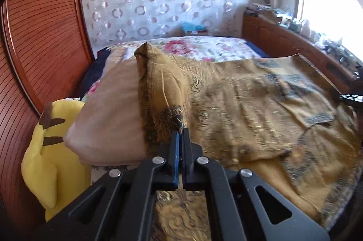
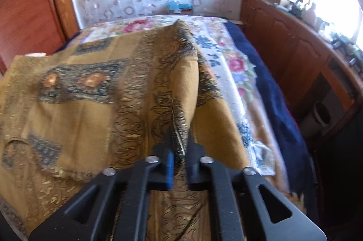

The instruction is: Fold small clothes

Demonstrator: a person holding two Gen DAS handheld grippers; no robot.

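Left gripper (image 1: 180,130) is clamped on a pinched edge of the mustard patterned cloth (image 1: 238,109); fabric rises as a ridge toward 11 o'clock. Right gripper (image 2: 180,145) is also closed on the same cloth (image 2: 90,93), a fold peaking at 12 o'clock. Cloth is spread over the floral bedspread (image 2: 236,68). Beige pillow (image 1: 109,113) sits at 9 o'clock of the left gripper, yellow plush (image 1: 52,163) beyond it.

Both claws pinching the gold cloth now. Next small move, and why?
Probably lift both together and carry the pinched edge away across the bed. The left claw and right claw are each shut on the gold cloth, which tents at both pinches and otherwise lies spread.
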